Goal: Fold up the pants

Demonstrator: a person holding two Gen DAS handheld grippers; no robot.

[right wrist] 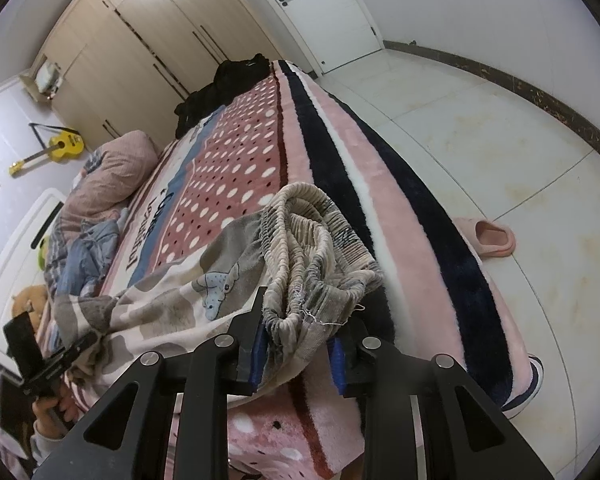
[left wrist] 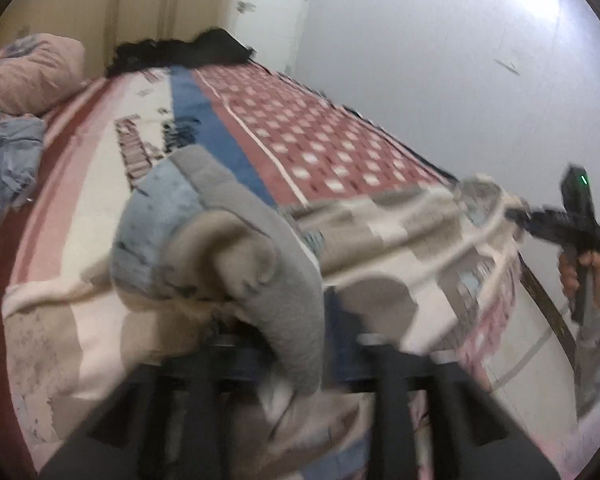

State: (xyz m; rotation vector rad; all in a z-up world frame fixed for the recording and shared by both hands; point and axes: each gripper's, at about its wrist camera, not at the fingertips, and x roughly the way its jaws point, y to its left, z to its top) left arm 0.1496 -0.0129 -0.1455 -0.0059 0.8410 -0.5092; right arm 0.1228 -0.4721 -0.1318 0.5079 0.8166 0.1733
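Pants [right wrist: 204, 292] on pink dotted bed blanket [right wrist: 236, 176], white tile floor [right wrist: 480, 140]

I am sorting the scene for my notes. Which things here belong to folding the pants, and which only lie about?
Job:
patterned pants
right gripper
left gripper
bed blanket

Lying about:
black garment
pink pillow
denim clothes
pink slipper
yellow guitar

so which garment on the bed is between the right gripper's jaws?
The beige patterned pants, by their waistband; the black clothes and blue jeans lie farther up the bed.
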